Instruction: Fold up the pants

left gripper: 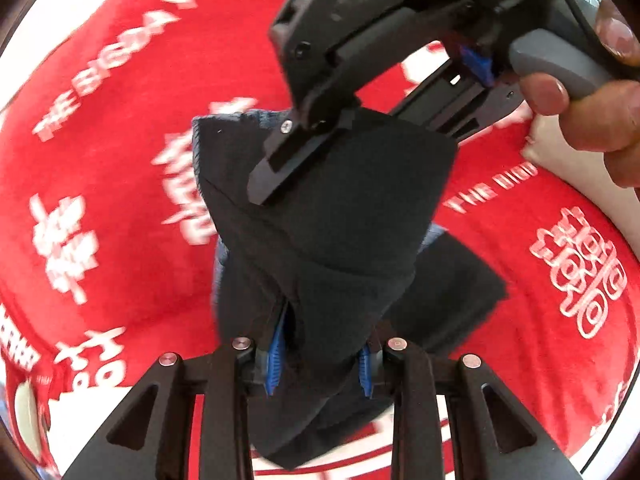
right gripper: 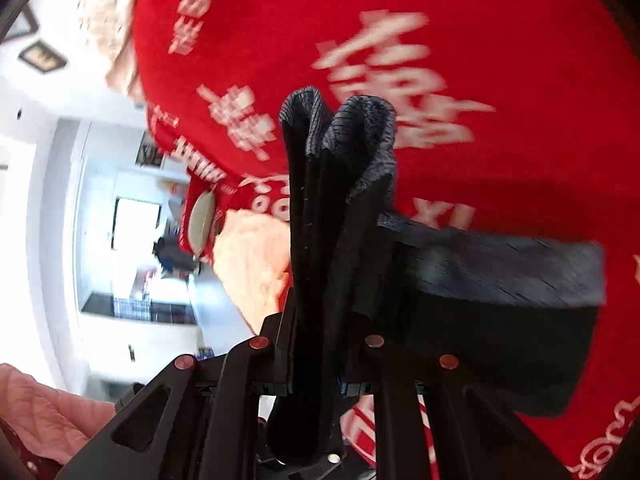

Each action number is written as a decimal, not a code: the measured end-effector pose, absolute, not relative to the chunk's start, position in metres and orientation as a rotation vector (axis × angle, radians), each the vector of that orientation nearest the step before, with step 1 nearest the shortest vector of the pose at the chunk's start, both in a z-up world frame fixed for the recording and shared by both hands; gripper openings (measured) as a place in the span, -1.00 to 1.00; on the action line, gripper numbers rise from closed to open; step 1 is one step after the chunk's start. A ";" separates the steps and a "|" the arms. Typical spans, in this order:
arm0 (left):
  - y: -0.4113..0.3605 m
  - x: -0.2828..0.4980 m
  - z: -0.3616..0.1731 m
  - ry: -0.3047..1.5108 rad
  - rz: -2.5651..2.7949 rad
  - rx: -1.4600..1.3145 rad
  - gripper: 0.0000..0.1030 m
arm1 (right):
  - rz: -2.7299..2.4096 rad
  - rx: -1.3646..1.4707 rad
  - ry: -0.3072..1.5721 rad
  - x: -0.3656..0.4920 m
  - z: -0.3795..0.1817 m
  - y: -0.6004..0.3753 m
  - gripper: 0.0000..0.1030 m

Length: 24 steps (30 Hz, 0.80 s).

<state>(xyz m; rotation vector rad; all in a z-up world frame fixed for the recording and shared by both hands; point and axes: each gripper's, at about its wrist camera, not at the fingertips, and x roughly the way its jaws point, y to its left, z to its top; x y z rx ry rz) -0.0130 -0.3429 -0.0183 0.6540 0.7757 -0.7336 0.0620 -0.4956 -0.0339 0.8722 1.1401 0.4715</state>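
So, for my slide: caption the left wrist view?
Both grippers hold bunched black fabric pants above red printed blanket.

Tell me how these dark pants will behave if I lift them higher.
The dark fabric pants look floppy: they drape in folds between the left gripper and right gripper. A loose end hangs sideways, so it will probably swing. Thick bunching suggests moderate weight.

The pants (left gripper: 328,216), made of dark, nearly black fabric with a greyish ribbed band at one edge, are hanging bunched and partly folded above the red printed blanket (left gripper: 120,160). In the right wrist view the cloth (right gripper: 340,208) is rising in upright folds, one flap trailing sideways.
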 end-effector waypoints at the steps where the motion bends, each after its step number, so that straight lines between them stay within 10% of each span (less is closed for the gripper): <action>1: -0.354 -0.021 -0.027 0.788 -0.749 0.674 -0.43 | 0.453 0.882 1.142 0.053 -0.040 -0.509 -0.69; 10: -0.406 -0.055 -0.117 0.896 -0.775 0.854 -0.40 | 0.253 0.871 1.285 0.001 -0.155 -0.567 -0.69; 14: -0.396 -0.058 -0.114 0.937 -0.828 0.829 0.17 | 0.247 0.897 1.276 -0.003 -0.169 -0.569 -0.66; 24: -0.324 -0.001 -0.056 1.038 -0.734 0.581 0.17 | 0.080 0.743 1.322 -0.017 -0.144 -0.550 -0.35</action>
